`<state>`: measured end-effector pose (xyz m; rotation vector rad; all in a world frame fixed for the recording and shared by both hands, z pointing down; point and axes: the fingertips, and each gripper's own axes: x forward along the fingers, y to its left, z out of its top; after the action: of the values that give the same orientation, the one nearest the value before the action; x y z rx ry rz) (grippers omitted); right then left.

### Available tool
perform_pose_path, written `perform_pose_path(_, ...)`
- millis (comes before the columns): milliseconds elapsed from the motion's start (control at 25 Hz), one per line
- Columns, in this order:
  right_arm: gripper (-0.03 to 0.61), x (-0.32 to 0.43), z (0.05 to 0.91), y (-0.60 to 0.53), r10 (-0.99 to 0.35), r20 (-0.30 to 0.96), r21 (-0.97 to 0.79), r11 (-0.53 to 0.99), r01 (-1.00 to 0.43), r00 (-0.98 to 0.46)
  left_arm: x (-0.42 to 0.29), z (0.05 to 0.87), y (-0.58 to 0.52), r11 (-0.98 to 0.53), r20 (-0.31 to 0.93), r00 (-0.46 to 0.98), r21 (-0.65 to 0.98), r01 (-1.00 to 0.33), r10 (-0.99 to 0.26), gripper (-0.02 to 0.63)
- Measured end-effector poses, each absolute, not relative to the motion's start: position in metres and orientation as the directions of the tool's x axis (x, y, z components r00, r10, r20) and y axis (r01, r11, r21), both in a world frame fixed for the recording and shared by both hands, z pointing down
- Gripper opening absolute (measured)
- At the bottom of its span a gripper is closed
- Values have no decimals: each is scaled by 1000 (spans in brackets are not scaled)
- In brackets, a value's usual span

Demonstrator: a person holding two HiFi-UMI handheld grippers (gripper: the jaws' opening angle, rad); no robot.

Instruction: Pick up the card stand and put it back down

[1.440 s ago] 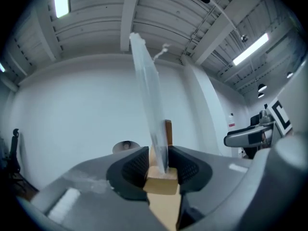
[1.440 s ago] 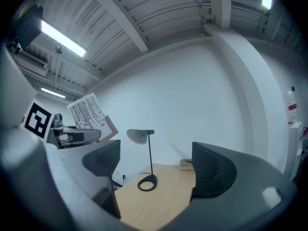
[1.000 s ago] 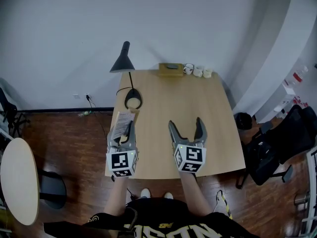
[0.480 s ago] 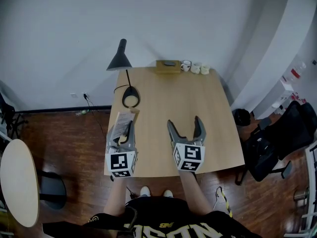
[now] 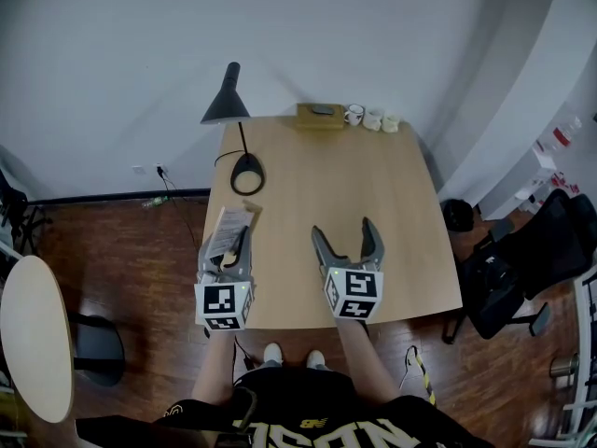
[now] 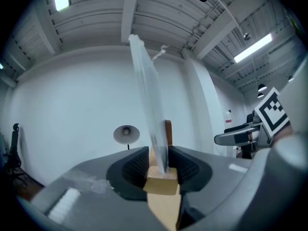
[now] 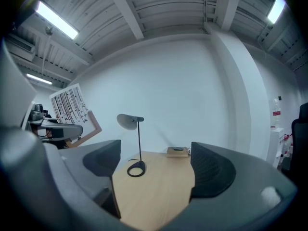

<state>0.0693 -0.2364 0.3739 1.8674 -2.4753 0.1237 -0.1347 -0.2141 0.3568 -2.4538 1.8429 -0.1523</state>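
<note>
Left gripper (image 6: 159, 166): jaws clamped on the wooden base of the card stand (image 6: 150, 105), its clear panel rising between them, over the near left edge of the table (image 5: 373, 185). Right gripper (image 7: 156, 167), alongside: jaws wide apart, nothing between them. Beyond: black desk lamp (image 5: 247, 173). At the far edge: wooden box (image 5: 320, 115) and small cups (image 5: 371, 119).

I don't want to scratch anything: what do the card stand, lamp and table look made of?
Card stand: the upright part is see-through with glossy edges, likely acrylic. Its pale base looks like raw wood.
Lamp: matte black, probably painted metal, going by the thin stem.
Table: light wood-look top with an even satin finish. Solid wood or laminate, I can't tell.
</note>
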Motion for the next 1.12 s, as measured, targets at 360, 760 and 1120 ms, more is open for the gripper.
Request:
perform_pose_path(360, 462, 64, 401, -246, -948, 137, -51, 283, -958, -288, -161, 383, -232, -296, 108, 282, -140, -945, -953, 133)
perform_pose_path(760, 462, 50, 451, -273, -919, 238, -76, 305, -949, -314, -221, 426, -296, -424, 279, 355, -249, -871, -892, 132)
perform_pose_path(1120, 462, 28, 503, -314, -886, 289, -121, 343, -931, -364, -248, 483, -375, -596, 385, 497, -202, -777, -778, 130)
